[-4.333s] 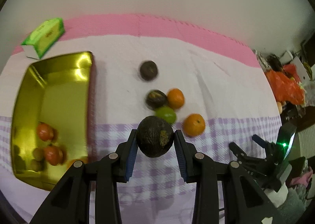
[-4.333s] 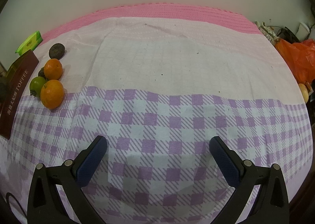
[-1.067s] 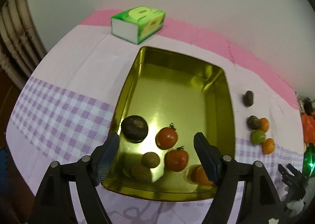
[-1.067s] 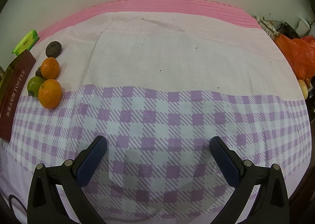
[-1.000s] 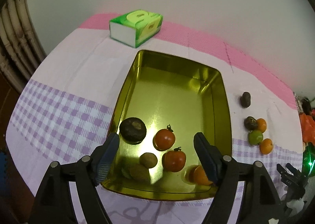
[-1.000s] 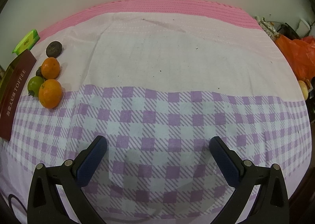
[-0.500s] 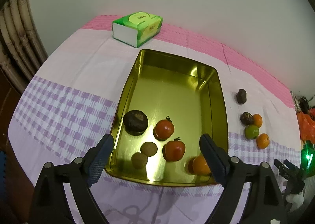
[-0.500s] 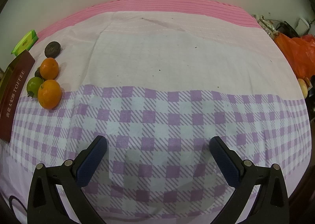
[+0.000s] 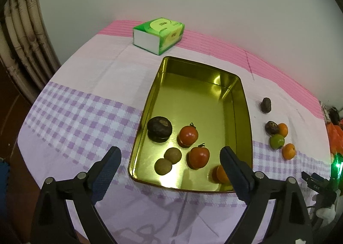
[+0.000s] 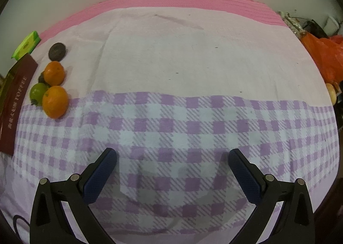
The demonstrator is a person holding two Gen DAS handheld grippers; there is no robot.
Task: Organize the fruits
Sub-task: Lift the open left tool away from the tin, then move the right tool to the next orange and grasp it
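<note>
A gold tin tray [image 9: 246, 115] lies on the checked cloth in the left wrist view. Inside it sit a dark round fruit [image 9: 159, 129], two red tomatoes [image 9: 188, 135], two small brown fruits [image 9: 172, 155] and an orange [image 9: 220, 173]. My left gripper [image 9: 170, 159] hovers above the tray's near end, its jaws still opening with nothing between them. To the tray's right on the cloth lie two dark fruits [image 9: 266, 105], a green fruit [image 9: 277, 141] and two oranges [image 9: 289, 151]. The same group [image 10: 55, 101] shows at the left of the right wrist view. My right gripper [image 10: 172, 161] hangs open over bare cloth.
A green tissue box [image 9: 158, 35] stands behind the tray near the wall. The tray's dark red outer side [image 10: 15, 102] shows at the left edge of the right wrist view. Orange bags [image 10: 325, 55] and clutter lie beyond the table's right edge.
The left gripper let go of the dark fruit into the tray, then drew back and up while its jaws spread wider. The right gripper has stayed put.
</note>
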